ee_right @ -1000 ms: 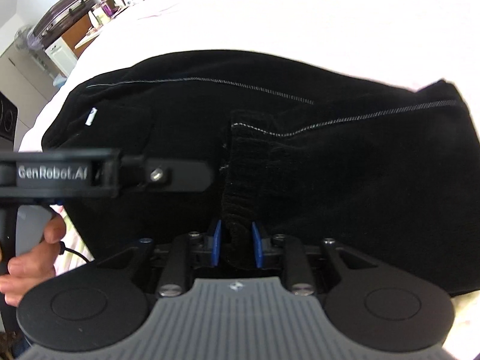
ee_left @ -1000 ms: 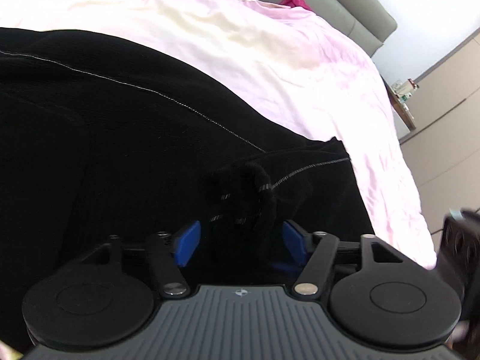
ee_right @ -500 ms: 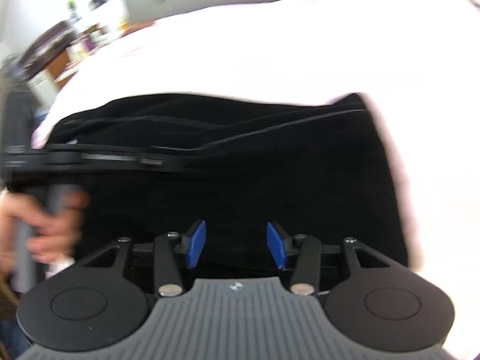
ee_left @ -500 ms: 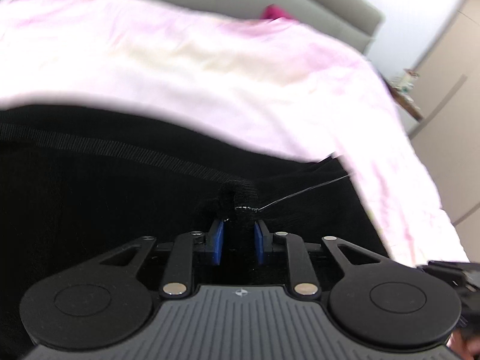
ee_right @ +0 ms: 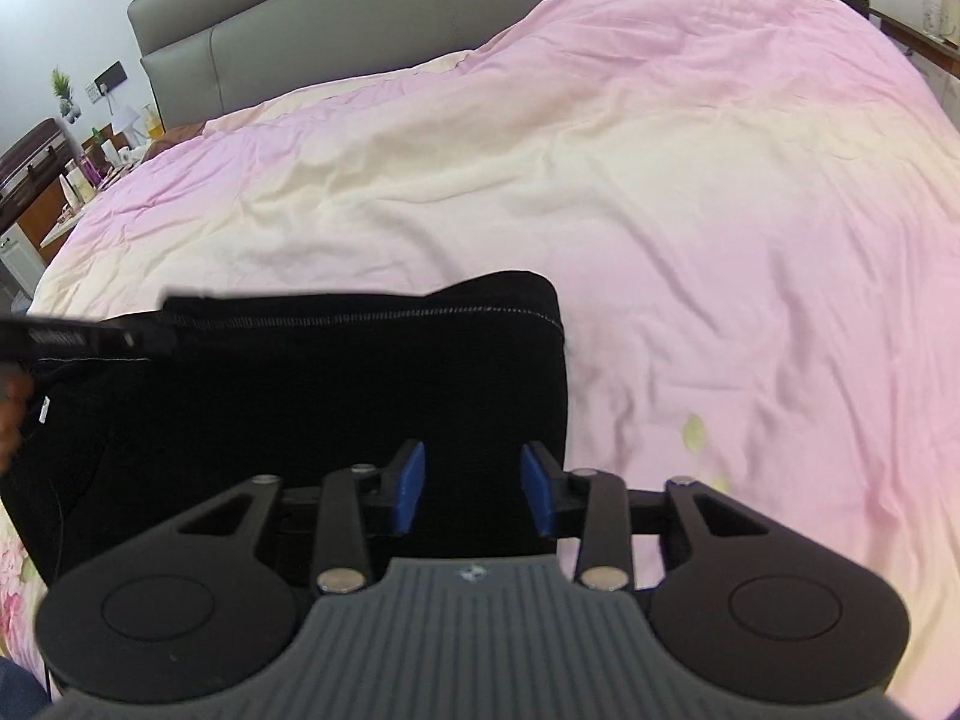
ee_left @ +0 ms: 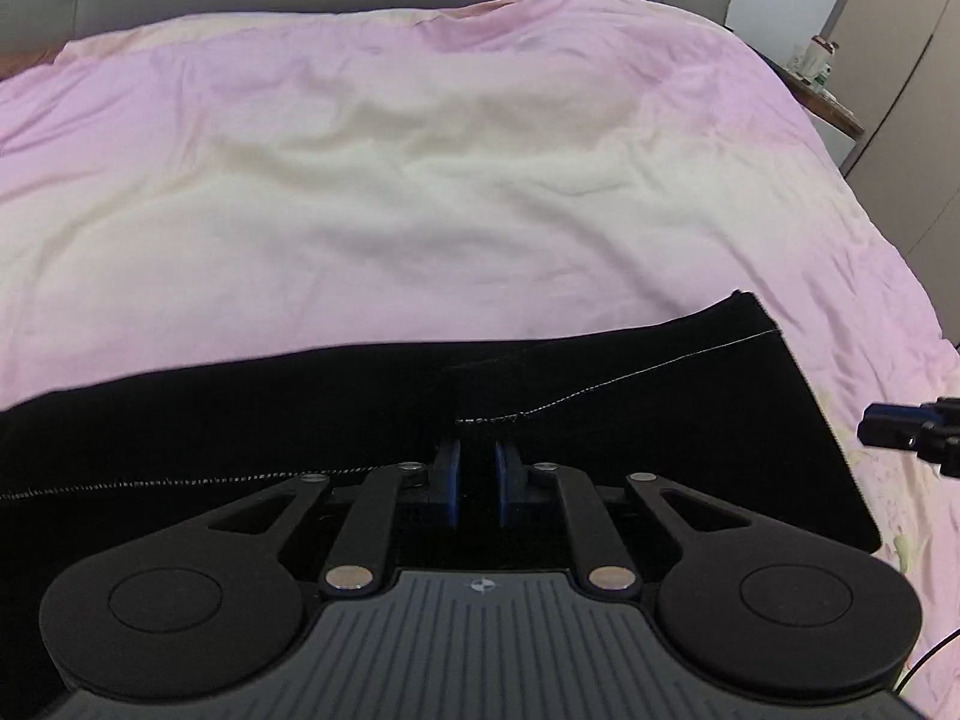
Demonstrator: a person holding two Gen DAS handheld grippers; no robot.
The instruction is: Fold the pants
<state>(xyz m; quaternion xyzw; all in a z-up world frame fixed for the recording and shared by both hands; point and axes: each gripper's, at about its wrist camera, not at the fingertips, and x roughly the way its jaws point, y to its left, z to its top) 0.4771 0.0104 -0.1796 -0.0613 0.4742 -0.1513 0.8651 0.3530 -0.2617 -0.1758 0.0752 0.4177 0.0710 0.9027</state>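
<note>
Black pants [ee_left: 360,420] lie folded at the near edge of the pink bed [ee_left: 420,210]. Left gripper [ee_left: 478,483] pinches a fold of pants. Right gripper [ee_right: 474,489] closing, jaws apart over the pants' right edge, pads not pressing.

Left hand-held gripper [ee_left: 478,483]: black linkage arms with silver rivets, two round black discs, ribbed grey body bearing a small round emblem, blue finger pads [ee_left: 449,480]. Right hand-held gripper [ee_right: 472,489]: identical build, blue pads [ee_right: 410,483]. Thin black cable trails at the frame edge.
</note>
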